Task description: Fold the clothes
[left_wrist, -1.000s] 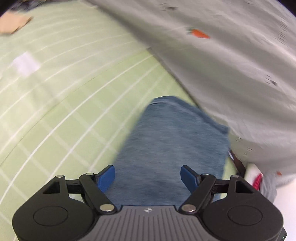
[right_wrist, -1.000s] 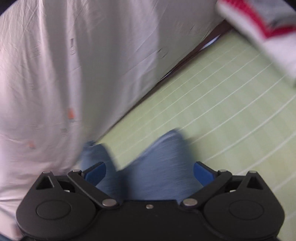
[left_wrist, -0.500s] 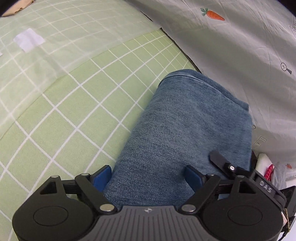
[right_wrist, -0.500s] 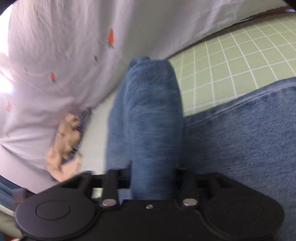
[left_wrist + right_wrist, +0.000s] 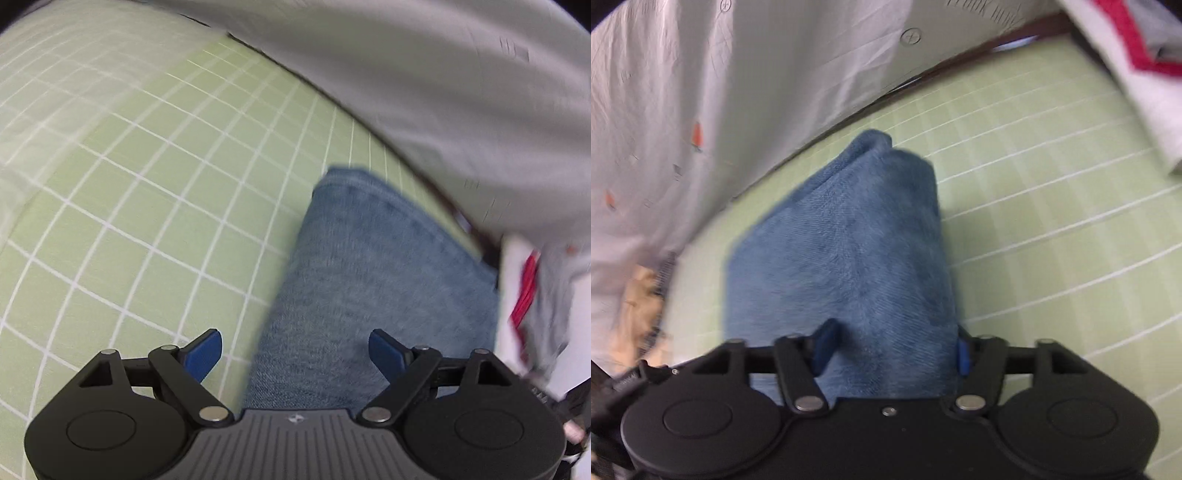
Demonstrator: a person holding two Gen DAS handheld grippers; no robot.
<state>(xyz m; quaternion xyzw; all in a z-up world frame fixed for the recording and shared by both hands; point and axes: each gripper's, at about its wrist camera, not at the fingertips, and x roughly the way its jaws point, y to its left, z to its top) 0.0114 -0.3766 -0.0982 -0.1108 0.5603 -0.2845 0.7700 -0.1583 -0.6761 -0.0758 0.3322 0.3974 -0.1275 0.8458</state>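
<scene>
On the green checked sheet (image 5: 140, 192), the folded jeans (image 5: 369, 280) ran lengthwise away from both cameras. The left gripper (image 5: 295, 350) gaped; the right gripper (image 5: 892, 349) pinched denim, its near end hidden.

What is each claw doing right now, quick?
Left claw: open, holding nothing, above the folded jeans.
Right claw: closed on a bunched fold of the jeans.
</scene>
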